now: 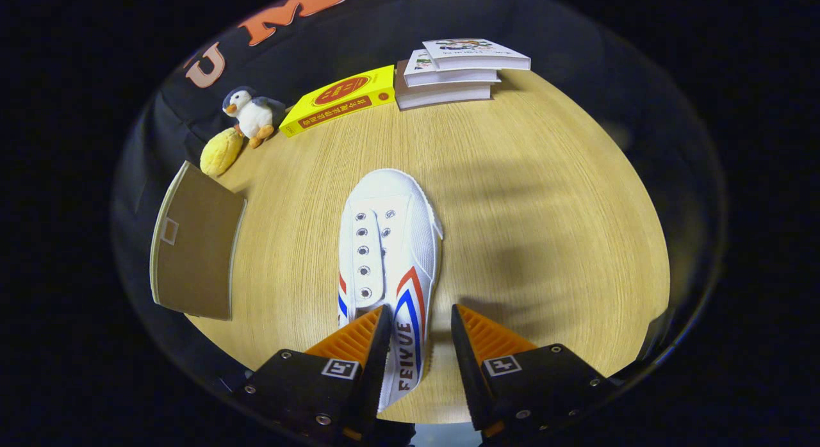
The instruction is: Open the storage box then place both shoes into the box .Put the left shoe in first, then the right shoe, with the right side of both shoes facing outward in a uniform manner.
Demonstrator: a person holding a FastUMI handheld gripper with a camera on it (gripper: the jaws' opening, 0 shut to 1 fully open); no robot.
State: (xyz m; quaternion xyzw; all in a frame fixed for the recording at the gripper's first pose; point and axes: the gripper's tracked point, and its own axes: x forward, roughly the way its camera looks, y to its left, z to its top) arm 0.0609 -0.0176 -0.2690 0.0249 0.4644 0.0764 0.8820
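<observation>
A white canvas shoe with red and blue stripes lies on the wooden table, toe pointing away from me. My gripper is at its heel end, open. The left finger sits over the shoe's opening. The right finger is outside the striped side wall, with a small gap to it. That side wall runs between the two fingers. A brown storage box with a small label frame on its face stands to the left of the shoe, at the table's edge; its lid looks shut.
Beyond the shoe, at the far side of the table, lie a yellow book and a stack of books. A penguin plush and a yellow plush sit behind the box.
</observation>
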